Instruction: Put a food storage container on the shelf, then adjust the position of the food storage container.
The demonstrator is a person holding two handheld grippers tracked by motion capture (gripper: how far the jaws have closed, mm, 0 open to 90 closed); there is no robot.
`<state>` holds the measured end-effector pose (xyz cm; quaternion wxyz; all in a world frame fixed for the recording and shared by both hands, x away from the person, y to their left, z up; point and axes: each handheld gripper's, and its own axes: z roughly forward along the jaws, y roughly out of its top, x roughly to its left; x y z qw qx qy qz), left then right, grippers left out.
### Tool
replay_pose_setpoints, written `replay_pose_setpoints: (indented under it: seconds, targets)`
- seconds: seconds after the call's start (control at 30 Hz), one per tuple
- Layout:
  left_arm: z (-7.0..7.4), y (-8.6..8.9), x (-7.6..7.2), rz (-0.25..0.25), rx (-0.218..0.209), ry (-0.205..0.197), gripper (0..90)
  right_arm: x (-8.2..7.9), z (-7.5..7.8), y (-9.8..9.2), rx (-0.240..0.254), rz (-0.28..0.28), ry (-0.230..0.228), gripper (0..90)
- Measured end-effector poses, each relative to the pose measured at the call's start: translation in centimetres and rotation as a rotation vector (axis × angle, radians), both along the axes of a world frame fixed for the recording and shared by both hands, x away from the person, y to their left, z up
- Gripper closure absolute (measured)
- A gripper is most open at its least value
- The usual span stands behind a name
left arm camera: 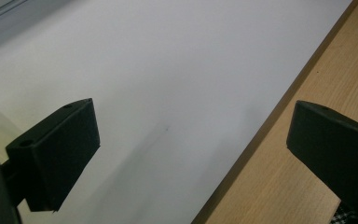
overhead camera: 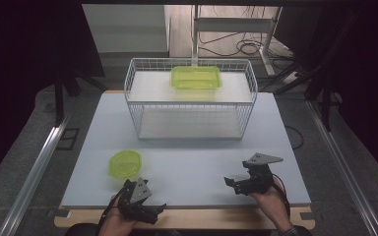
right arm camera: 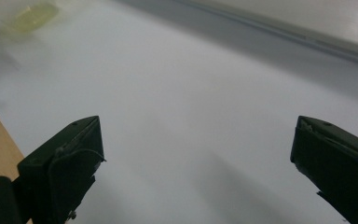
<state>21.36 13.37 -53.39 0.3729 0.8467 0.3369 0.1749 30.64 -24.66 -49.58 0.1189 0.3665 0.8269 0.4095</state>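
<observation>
While both hands rest low at my edge of the table, this is how things stand:

Left tool: my left gripper (overhead camera: pixel 150 210) hangs over the near rim where the white mat (overhead camera: pixel 187 162) meets the bare wood strip (left arm camera: pixel 307 154); its jaws stand wide apart with nothing between them.

Right tool: my right gripper (overhead camera: pixel 236 185) hovers over the open mat, jaws spread just as wide and empty, pointing leftward across the table.

Nearest thing: the small green bowl (overhead camera: pixel 125 163) sits on the mat just beyond my left gripper, apart from it, so I judge that hand best placed to pick it up.

Farther thing: a green tray (overhead camera: pixel 196 77) lies on top of the wire basket (overhead camera: pixel 248 93) at the table's back.

Why open: spread jaws are ready to close on the bowl's rim.
</observation>
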Motion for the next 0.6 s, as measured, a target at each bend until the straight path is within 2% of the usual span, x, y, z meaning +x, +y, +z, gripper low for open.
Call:
replay_pose_setpoints:
  seconds: [0.17,0.3,0.33,0.4,0.47,0.53,0.57,0.6]
  targets:
    - [0.0,-0.1,0.0,0.0,0.001,0.001,2.1,-0.6,-0.5,-0.8,-0.008,-0.014,0.021,2.5]
    - [0.2,0.1,0.1,0.01,-0.005,-0.001,2.1,-0.9,-0.5,-1.3,-0.007,-0.028,0.01,2.5]
    - [0.2,0.2,0.2,0.016,-0.002,0.005,2.2,-0.9,-0.4,-1.5,-0.006,-0.031,0.003,2.5]
    - [0.4,0.2,0.7,0.039,0.007,0.054,4.2,-0.9,-0.2,-1.6,-0.002,-0.039,-0.006,2.6]
    - [0.6,0.3,1.4,0.055,0.012,0.07,6.0,-0.8,-0.2,-1.6,0.001,-0.042,-0.011,2.6]
    - [1.2,0.3,2.0,0.05,0.013,0.06,6.2,-0.8,-0.2,-1.6,0.0,-0.04,-0.014,2.6]
    - [1.6,0.5,2.3,0.04,0.0,0.039,6.5,-0.7,-0.3,-1.6,-0.004,-0.038,-0.013,2.6]
    - [2.0,0.6,2.5,0.04,-0.024,0.036,9.2,-0.7,-0.3,-1.5,-0.006,-0.037,-0.011,2.6]
